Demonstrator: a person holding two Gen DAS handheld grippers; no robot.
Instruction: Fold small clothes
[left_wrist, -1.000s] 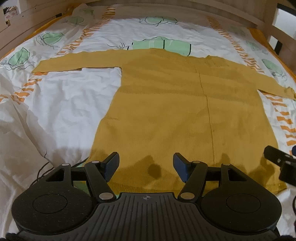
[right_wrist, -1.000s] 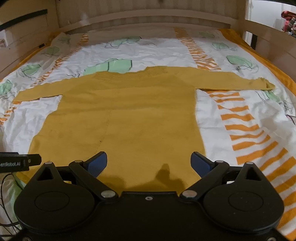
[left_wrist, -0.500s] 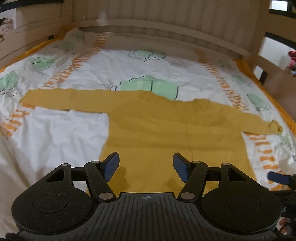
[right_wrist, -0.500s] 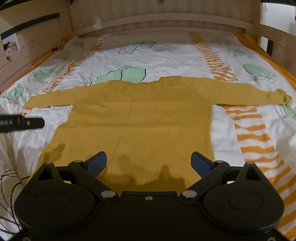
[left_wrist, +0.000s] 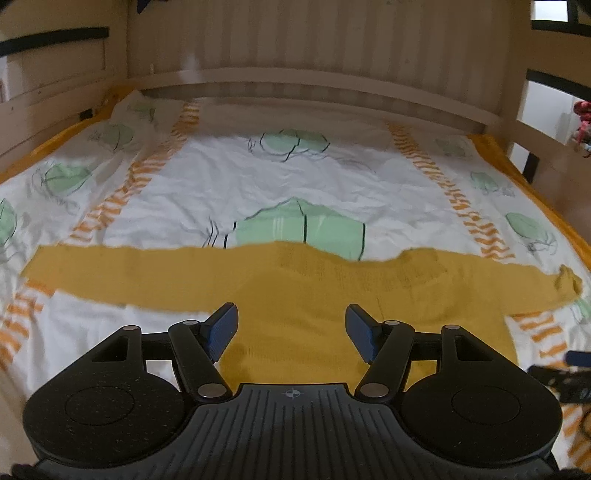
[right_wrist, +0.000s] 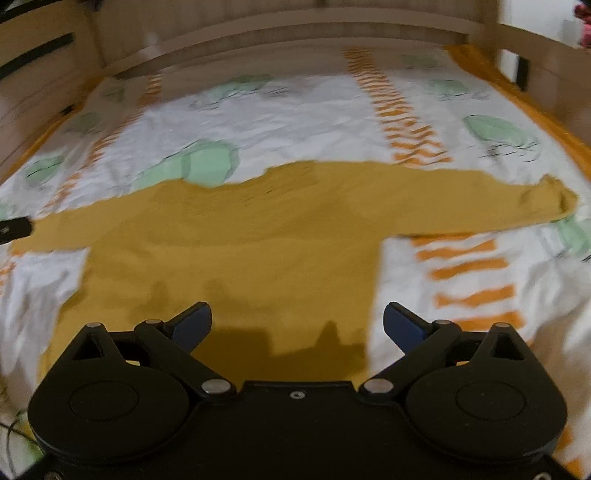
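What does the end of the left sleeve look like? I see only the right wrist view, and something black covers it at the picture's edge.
Observer: In the left wrist view the left cuff is fully visible. It lies flat and straight on the sheet, with no curl.
Operator: Are the left tongs holding anything?
Observer: No. The left tongs are open and point at the body of the sweater, with nothing between the pads.

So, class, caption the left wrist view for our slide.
Open left gripper above a mustard sweater spread flat on a patterned bedsheet.
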